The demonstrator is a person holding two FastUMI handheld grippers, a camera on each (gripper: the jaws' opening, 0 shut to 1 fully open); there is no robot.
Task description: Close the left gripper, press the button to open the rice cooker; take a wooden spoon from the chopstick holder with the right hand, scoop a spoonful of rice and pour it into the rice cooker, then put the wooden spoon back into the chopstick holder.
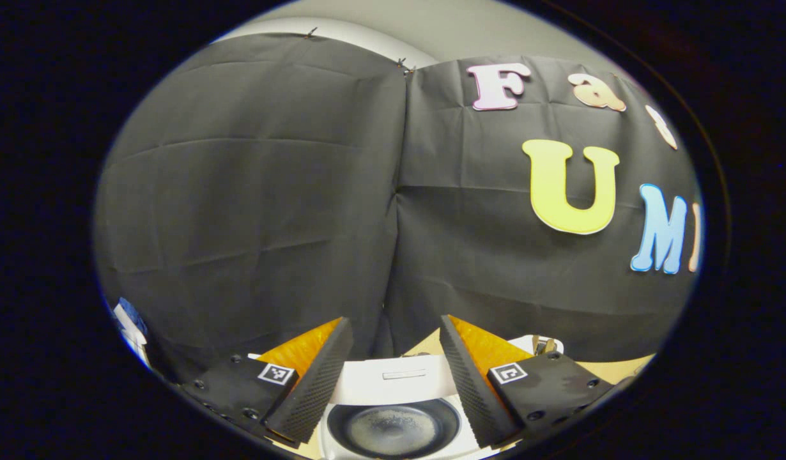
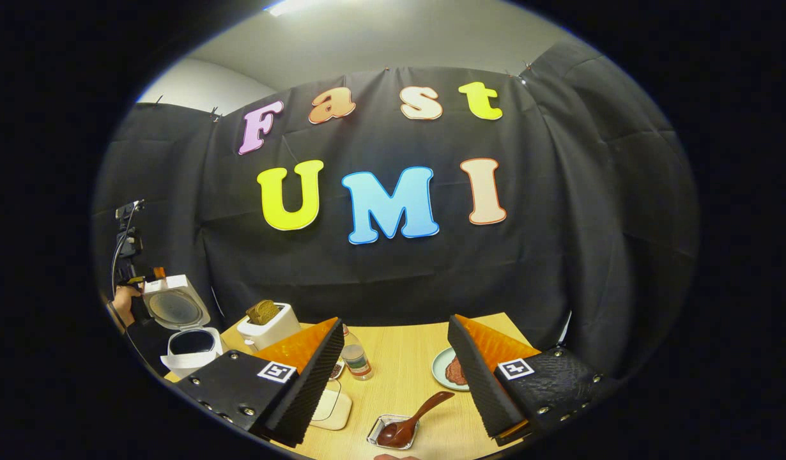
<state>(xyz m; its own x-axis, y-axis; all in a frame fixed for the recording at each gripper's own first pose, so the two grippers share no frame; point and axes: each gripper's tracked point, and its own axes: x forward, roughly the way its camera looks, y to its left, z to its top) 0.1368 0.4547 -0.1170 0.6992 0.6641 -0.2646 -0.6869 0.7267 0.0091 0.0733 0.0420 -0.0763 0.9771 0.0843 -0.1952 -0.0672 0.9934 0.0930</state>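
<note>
Showing white on the rice cooker [image 2: 188,332], with a dark grey inner lid [image 2: 174,308] and black pot mouth. Showing pale wood grain across the table [image 2: 399,383]. Showing glossy reddish brown on the wooden spoon [image 2: 411,416], lying in a clear tray [image 2: 375,433]. Showing white on the toaster [image 2: 269,328], brown on its bread [image 2: 262,312]. Showing pale green on the plate [image 2: 441,369], speckled reddish-brown on its contents.

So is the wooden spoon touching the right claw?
Apart. The right gripper view shows the spoon lying in a small tray, bare table between it and the open right claw.
</note>
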